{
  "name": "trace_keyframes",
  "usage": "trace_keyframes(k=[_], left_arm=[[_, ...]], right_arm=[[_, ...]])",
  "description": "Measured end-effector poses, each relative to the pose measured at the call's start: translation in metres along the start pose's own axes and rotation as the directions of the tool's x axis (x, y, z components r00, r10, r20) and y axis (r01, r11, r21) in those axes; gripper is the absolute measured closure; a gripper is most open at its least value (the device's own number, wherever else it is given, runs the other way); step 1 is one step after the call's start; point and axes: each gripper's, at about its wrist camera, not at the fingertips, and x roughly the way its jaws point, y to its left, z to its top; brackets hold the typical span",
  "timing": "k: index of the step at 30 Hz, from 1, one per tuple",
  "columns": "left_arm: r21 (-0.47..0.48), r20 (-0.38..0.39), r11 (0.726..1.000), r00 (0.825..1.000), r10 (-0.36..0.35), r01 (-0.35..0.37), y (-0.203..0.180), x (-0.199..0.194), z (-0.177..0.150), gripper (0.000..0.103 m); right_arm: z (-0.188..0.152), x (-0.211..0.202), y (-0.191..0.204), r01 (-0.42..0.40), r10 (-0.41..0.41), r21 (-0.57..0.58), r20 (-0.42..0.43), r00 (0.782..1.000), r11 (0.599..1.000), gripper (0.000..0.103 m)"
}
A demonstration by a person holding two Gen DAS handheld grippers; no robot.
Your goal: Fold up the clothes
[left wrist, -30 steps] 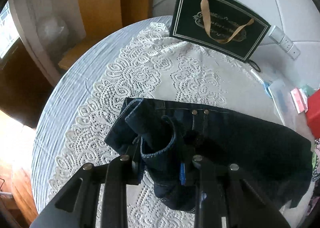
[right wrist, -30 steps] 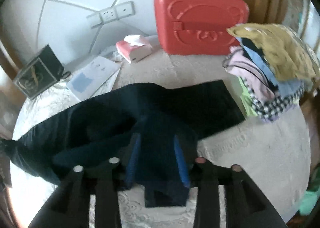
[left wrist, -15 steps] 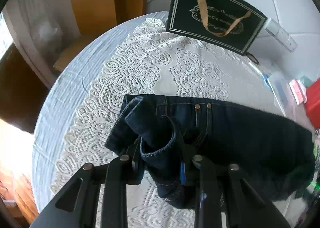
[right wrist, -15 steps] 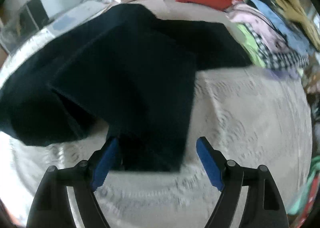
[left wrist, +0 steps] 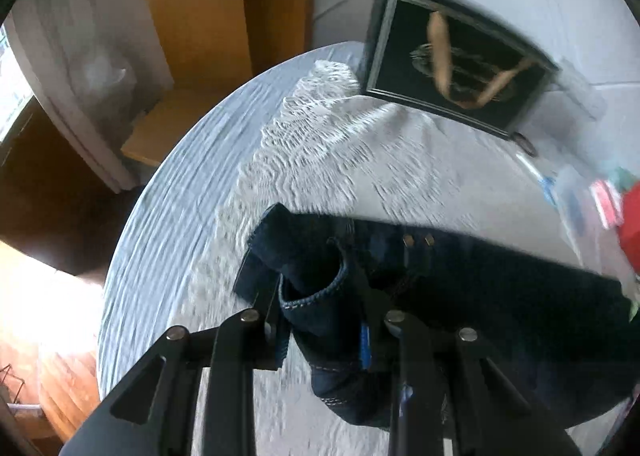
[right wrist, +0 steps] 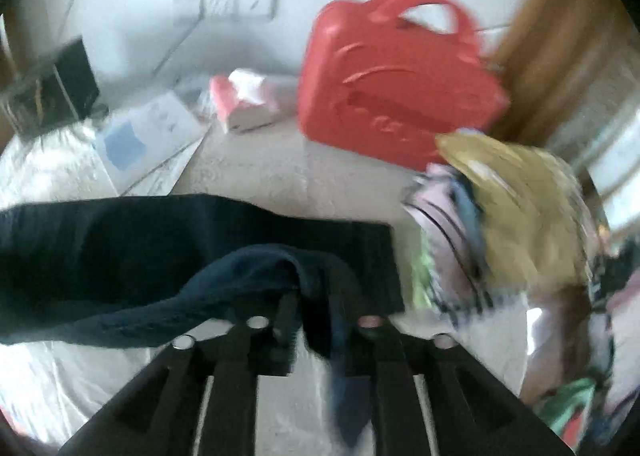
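Note:
Dark blue jeans (left wrist: 500, 288) lie stretched across the round table with its lace cloth (left wrist: 320, 160). My left gripper (left wrist: 320, 320) is shut on the waistband end of the jeans, which bunches up between its fingers. In the right wrist view the jeans (right wrist: 120, 240) run to the left, and my right gripper (right wrist: 316, 316) is shut on a raised fold of the leg end. Both views are blurred by motion.
A black gift bag (left wrist: 460, 56) stands at the table's far edge. A red case (right wrist: 392, 76), a pink tissue pack (right wrist: 244, 100) and papers (right wrist: 148, 140) sit at the back. A pile of mixed clothes (right wrist: 508, 224) lies to the right of the jeans.
My right gripper, open over the jeans half a second ago, has shut on a fold of the leg end. My left gripper keeps its hold and has shifted slightly.

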Motion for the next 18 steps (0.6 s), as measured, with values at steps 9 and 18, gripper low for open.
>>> trace_keyframes(k=[9,18], left_arm=[[-0.099,-0.130,0.995,0.991,0.020,-0.033,-0.002,0.084,0.050,0.077],[-0.059,-0.123,0.993,0.988,0.093,-0.101,-0.011,0.096,0.054,0.075]], right_arm=[[0.009,0.057,-0.015,-0.149,0.151,0.244,0.011,0.988,0.958,0.033],[0.020,0.042,-0.081,-0.139,0.052,0.447,0.202,0.978,0.884,0.031]])
